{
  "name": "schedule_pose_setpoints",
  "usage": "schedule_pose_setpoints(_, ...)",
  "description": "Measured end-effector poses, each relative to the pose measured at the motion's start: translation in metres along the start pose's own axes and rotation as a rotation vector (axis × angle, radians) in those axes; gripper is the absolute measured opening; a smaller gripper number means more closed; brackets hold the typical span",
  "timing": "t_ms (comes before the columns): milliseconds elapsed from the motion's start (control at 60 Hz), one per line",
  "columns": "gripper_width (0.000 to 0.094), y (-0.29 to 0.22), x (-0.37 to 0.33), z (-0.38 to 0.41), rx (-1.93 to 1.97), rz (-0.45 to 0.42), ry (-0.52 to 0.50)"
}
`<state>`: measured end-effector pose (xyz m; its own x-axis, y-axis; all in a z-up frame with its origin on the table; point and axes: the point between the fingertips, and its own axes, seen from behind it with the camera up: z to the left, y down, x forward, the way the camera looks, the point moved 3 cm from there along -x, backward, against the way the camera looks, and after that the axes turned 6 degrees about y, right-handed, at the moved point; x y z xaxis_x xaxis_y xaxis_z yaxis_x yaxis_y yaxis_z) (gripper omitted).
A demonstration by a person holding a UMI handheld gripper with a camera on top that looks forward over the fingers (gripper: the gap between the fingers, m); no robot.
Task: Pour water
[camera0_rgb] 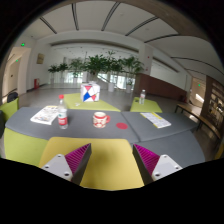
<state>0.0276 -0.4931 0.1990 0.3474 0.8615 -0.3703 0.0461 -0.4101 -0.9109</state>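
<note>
- Gripper view: the gripper (110,160) is seen with its fingers spread wide apart and nothing held between them; only the yellow-green and grey table (110,172) lies under the gap.
- A water bottle (63,113) with a red label is seen standing on the table well beyond the left finger, next to a sheet of printed paper (46,115).
- A red-and-white cup (100,119) is placed near the bottle, ahead of the fingers and apart from them.
- The task is judged barely begun: the bottle has not been gripped and no pouring is shown; approach, grasp, tilt over the cup are all left.
- The bottle's long axis is upright, with its cap pointing upward.
</note>
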Motion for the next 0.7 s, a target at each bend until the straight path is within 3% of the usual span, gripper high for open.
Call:
schedule_pose_setpoints(150, 0.0856, -0.002, 0.009, 0.098, -0.019, -0.009, -0.104)
schedule_pose_setpoints(350, 0.0856, -0.043, 0.062, 0.223, -0.012, -0.063, -0.204)
schedule_pose_setpoints(533, 0.0849, -0.078, 0.148, 0.303, 0.007, -0.091, -0.228)
schedule_pose_setpoints(700, 0.0827, -0.086, 0.232, 0.339, 0.023, -0.062, -0.214)
